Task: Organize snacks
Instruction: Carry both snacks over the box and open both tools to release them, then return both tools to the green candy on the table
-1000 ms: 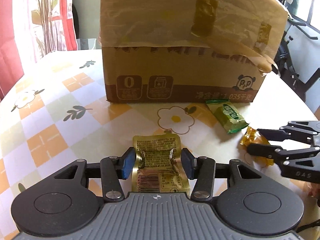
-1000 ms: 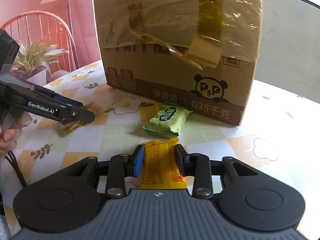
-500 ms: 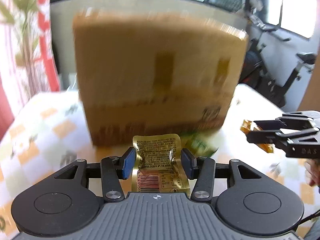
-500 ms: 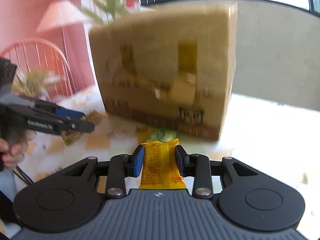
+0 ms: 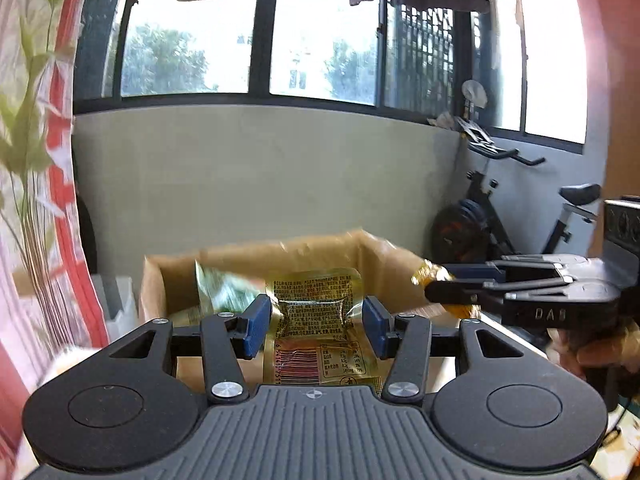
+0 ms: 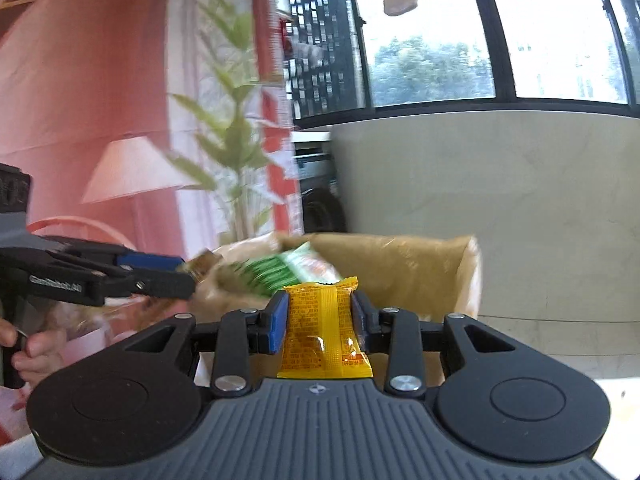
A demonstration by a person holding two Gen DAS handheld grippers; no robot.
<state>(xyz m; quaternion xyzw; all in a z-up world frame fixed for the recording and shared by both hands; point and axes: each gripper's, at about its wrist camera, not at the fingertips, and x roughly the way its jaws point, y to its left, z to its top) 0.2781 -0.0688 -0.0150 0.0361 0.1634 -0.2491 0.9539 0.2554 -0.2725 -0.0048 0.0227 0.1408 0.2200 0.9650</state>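
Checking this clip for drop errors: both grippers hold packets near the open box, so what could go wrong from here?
The gold packet buckles between the left gripper fingers and might slip. The orange packet in the right gripper sits before the cardboard box rim; released early, it may miss. The grippers are close and could collide.

Packet (image 5: 224, 288) in box (image 5: 384, 256); exercise bike (image 5: 492, 216) behind, right.

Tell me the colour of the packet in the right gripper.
Orange-yellow packet, clearest in the right wrist view.
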